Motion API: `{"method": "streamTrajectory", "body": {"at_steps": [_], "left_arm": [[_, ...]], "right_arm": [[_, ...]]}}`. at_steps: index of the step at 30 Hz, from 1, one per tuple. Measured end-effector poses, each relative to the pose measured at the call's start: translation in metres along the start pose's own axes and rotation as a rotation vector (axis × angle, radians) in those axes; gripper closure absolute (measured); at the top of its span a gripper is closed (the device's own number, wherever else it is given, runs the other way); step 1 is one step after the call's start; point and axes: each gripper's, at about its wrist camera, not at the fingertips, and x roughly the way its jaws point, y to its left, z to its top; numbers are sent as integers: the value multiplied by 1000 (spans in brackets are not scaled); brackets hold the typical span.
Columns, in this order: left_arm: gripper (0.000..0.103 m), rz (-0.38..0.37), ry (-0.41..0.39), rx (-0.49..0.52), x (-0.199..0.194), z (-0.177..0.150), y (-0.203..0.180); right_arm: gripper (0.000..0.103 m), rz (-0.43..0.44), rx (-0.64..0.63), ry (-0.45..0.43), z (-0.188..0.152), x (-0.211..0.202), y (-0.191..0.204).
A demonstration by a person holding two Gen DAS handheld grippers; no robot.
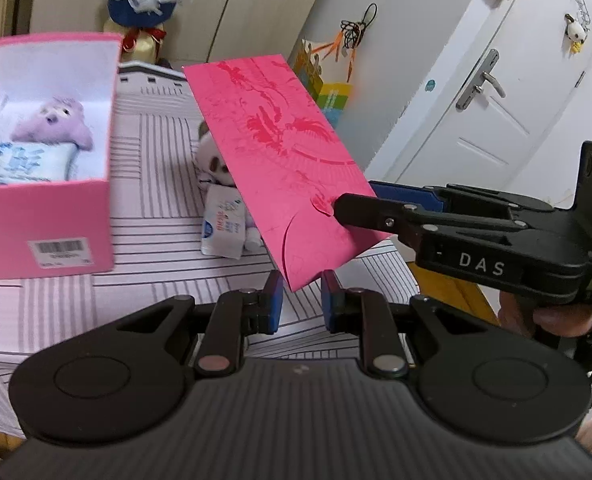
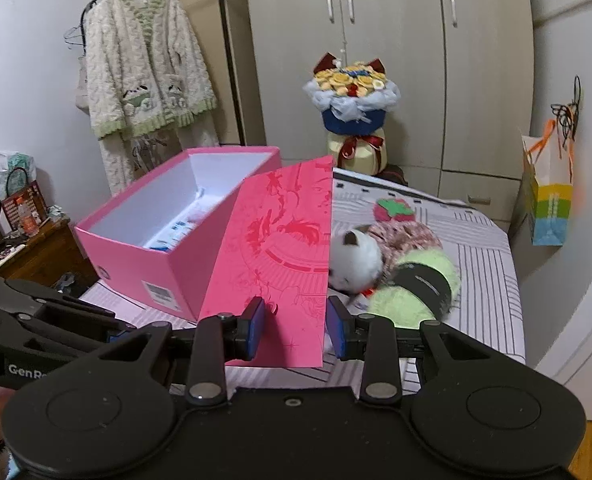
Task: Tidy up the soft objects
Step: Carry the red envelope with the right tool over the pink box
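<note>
Left wrist view had the pink box [image 1: 44, 216] at the left of the frame, open on the bed [image 1: 156, 184], with a purple plush [image 1: 52, 120] lying inside on a light blue pack [image 1: 24, 164]. The box was probably the place where the soft things were being gathered. Right of it, near the middle, a panda [image 1: 214, 160] and a tissue packet [image 1: 224, 228] lay loose on the bed, not yet sorted.

A red envelope [image 1: 280, 140] hung in the air over them, slanting from upper left to lower right. Its lower corner sat between the pads of the left claw [image 1: 301, 300], which was pressed together on it. Further right, the right claw [image 1: 356, 200] pinched the flap end, one finger in front of the paper and one behind. Two holds likely kept the thin envelope flat and steady. A hand [image 1: 556, 316] gripped that tool at the right edge.

Right wrist view gave the same order. The box stood at the left, the envelope rose between the right claw's pads at the centre, and a green plush [image 2: 416, 280] lay against the panda on the right. Carried this way, the envelope seemed bound for the box.
</note>
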Motion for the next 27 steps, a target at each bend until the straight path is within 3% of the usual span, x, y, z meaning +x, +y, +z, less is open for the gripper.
{"method": "streamTrajectory", "body": {"at_steps": [8, 17, 25, 27], "left_arm": [[84, 38, -34, 11, -36, 8, 6], [84, 68, -61, 29, -50, 27, 30], [84, 101, -91, 23, -57, 41, 64], [86, 96, -99, 16, -57, 44, 74]], "right_arm": [[64, 37, -41, -31, 18, -9, 30], [66, 108, -58, -84, 49, 4, 49], [66, 155, -66, -71, 75, 41, 67], [66, 228, -56, -37, 80, 59, 72]]}}
